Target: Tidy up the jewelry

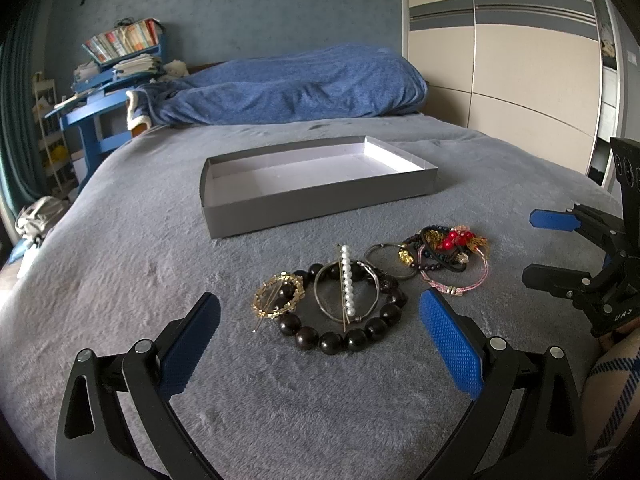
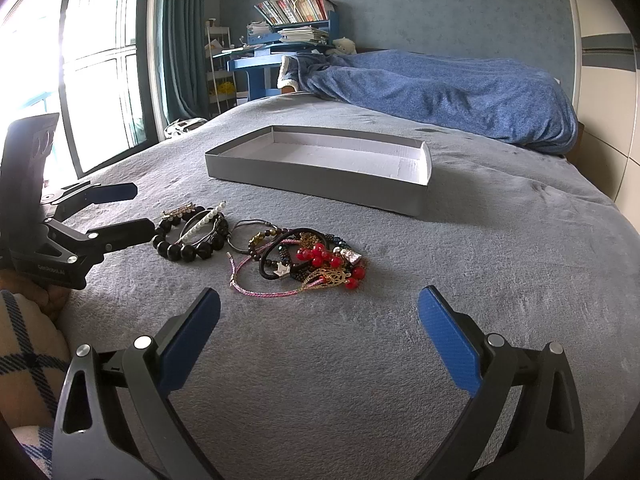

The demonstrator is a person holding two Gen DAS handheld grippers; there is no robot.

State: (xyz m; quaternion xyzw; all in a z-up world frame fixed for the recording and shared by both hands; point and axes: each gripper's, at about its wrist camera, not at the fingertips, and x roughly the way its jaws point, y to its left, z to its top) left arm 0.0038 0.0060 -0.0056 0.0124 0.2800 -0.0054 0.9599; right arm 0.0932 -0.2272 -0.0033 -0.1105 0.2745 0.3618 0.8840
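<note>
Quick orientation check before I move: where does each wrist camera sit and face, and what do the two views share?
Left wrist: on the left gripper, low over the grey blanket, facing the black bead bracelet and grey box; right gripper at right.
Right wrist: on the right gripper, facing the red bead tangle; left gripper and plaid sleeve at left.
Shared: box, jewelry, blue duvet.

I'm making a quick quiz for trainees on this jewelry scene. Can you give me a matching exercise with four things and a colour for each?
Things:
1. box
2. big-bead bracelet
3. straight hair clip
4. cord bracelet

Colours:
A. pink
B. grey outside, white inside
C. white pearls
D. near-black

Pairs: 1-B, 2-D, 3-C, 4-A
</note>
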